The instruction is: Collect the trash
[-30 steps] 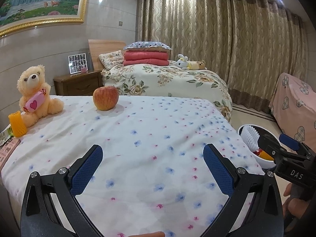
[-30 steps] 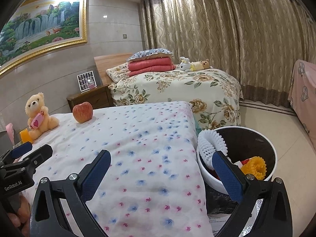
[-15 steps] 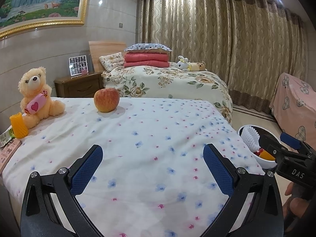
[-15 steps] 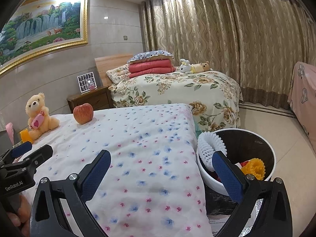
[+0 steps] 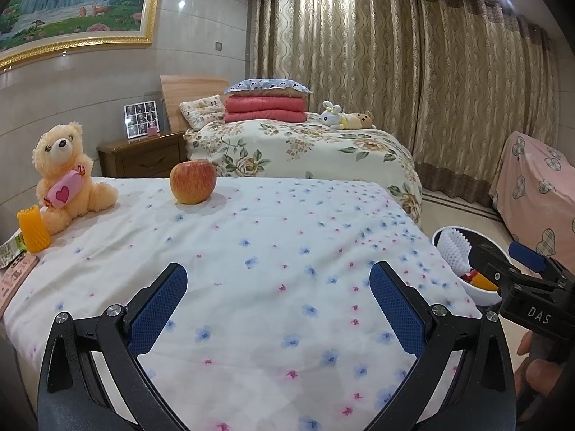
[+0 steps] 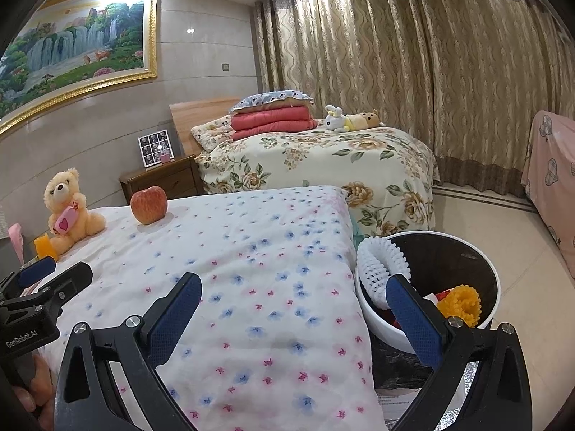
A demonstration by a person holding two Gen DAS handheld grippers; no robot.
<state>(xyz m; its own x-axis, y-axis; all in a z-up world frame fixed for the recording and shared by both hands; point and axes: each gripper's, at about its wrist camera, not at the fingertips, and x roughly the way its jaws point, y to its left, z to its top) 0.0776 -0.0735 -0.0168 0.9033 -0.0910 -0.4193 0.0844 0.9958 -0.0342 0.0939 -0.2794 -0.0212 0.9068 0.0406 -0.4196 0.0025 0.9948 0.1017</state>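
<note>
The floral-sheeted bed [image 5: 287,251] fills the room's foreground, and over the last second almost nothing on it has shifted; only the left gripper's view has crept a touch nearer the apple [image 5: 193,181]. The white trash bin [image 6: 478,251] stands on the floor just beside the bed's right edge, already holding a white foam net [image 6: 381,269] and a yellow one [image 6: 461,301]. Left of the apple, beside the teddy bear [image 5: 66,176], an orange foam net [image 5: 32,230] and some wrappers [image 5: 16,276] remain, likely next. The left gripper [image 5: 278,309] and the right gripper [image 6: 293,316] both gape wide, holding nothing.
</note>
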